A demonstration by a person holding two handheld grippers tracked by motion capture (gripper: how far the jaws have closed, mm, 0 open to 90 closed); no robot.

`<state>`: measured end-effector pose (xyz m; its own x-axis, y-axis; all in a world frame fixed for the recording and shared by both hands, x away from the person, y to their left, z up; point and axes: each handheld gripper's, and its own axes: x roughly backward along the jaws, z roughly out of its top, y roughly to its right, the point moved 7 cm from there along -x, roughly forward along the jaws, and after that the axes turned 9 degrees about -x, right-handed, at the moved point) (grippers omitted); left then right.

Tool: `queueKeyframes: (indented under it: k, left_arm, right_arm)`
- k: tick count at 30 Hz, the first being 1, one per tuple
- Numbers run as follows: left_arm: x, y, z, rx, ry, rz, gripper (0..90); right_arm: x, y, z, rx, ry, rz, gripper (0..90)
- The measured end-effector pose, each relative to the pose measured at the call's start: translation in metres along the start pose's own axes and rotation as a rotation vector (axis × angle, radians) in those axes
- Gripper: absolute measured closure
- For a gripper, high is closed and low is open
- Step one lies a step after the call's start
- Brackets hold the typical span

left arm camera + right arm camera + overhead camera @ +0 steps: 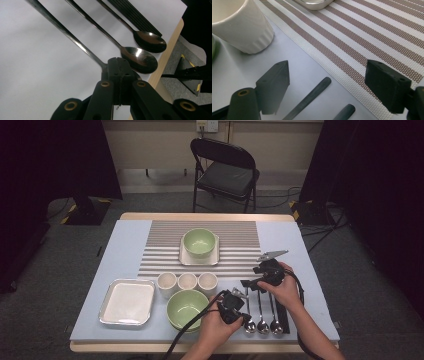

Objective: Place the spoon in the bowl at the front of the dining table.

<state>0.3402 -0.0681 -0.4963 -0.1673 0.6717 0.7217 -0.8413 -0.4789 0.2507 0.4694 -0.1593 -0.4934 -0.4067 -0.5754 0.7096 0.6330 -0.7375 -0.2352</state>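
Spoons first, since they sit right at the near edge of the bench [125, 227]: three of them in a row, bowls toward the person, handles running away. Left tongs [243, 316] are clamped shut right where the handle meets the bowl of the leftmost spoon [65, 31], jaws pressed tight together with the bowl hidden underneath them. The middle spoon [139, 57] and the right spoon [149, 40] lie just beside it, not touched, and a set of black chopsticks [136, 17] lies to their right.

Right tongs [253, 282] hang over the far ends of the spoon handles [312, 96], jaws spread wide with nothing pinched, one handle tip lying between them on the bench.

Rest of the layout: a green bowl [186, 308] just left of the spoons, three white cups [187, 282] in a row behind it, a white square plate [127, 302] at the near left, and a striped mat [240, 245] farther back carrying a second green bowl [199, 242] on a dish.
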Motion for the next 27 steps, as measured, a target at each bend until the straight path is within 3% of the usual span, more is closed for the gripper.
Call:
queueKeyframes:
  k: [19, 27]
  left_arm:
    - [-0.0097, 0.0043, -0.0074, -0.013, -0.037, -0.013, 90.0]
    - [-0.0102, 0.0052, -0.0092, -0.027, -0.056, -0.013, 90.0]
  right_arm:
    - [0.0032, 0.0044, -0.0039, 0.017, 0.005, -0.016, 19.3]
    - [0.0051, 0.0010, -0.0032, 0.030, 0.013, 0.008, 24.8]
